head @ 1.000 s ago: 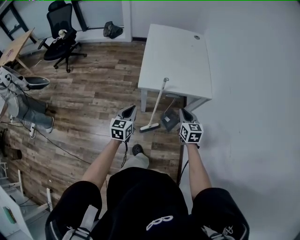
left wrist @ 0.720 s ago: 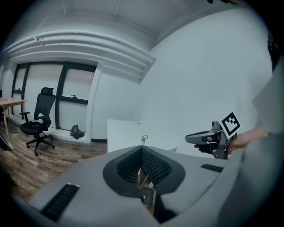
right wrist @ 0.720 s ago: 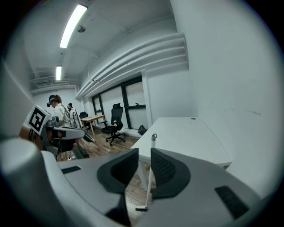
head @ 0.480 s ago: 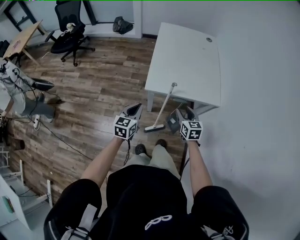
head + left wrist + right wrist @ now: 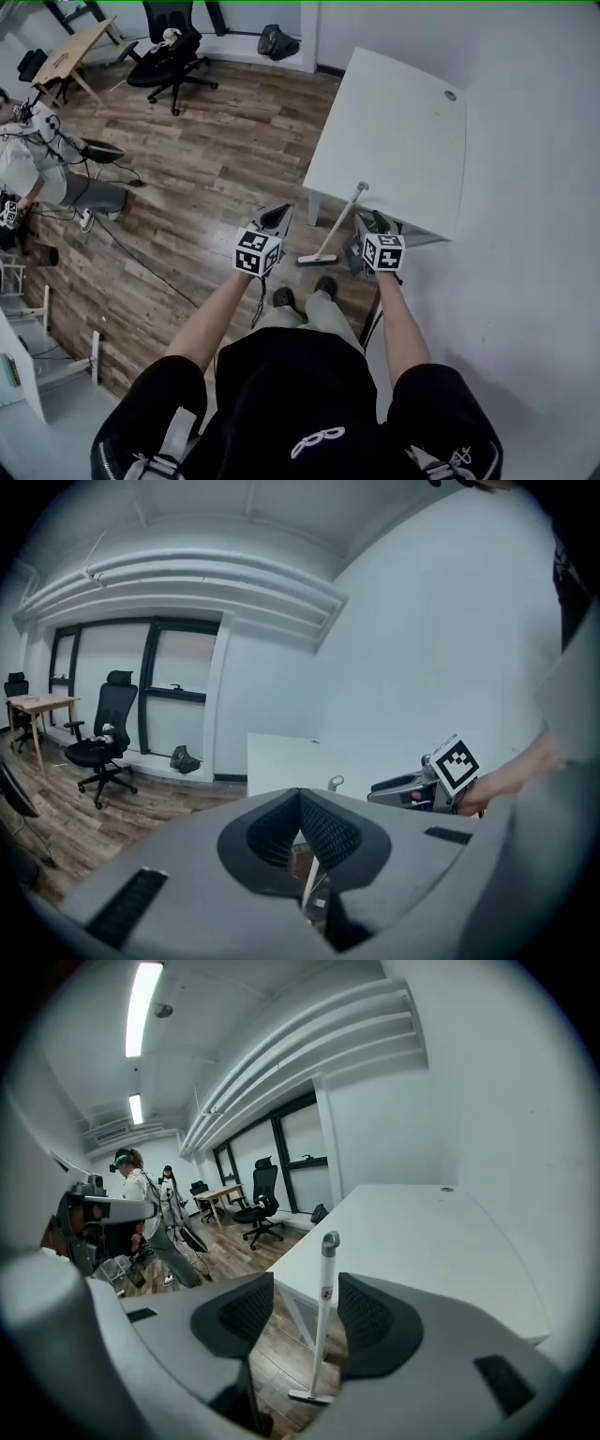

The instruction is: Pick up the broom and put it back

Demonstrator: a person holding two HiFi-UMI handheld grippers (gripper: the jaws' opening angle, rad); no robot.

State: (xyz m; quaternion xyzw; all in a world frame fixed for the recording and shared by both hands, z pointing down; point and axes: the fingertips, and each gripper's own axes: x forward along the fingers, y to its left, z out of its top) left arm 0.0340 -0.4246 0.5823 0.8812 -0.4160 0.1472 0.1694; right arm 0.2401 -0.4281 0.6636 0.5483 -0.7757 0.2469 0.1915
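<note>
- Broom (image 5: 339, 225) leans on the white bench (image 5: 394, 122) edge, just ahead of the right gripper (image 5: 368, 221).
- Right gripper's jaws have just been opening and stand wide, with the handle framed between them, untouched.
- Left gripper (image 5: 279, 216), to the broom's left, is closed and empty.

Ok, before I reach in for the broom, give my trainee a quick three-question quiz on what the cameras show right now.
1. True or false: the broom lies flat on the floor.
2. Which gripper has its jaws apart? A) left gripper B) right gripper C) both
3. Fill in: the broom's handle leans against the white ___.

Key:
1. False: it stands tilted, with its head on the floor.
2. B: the right gripper's jaws have just been opening. The broom shows through the gap, further off and not gripped. The left gripper is shut.
3. table
</note>
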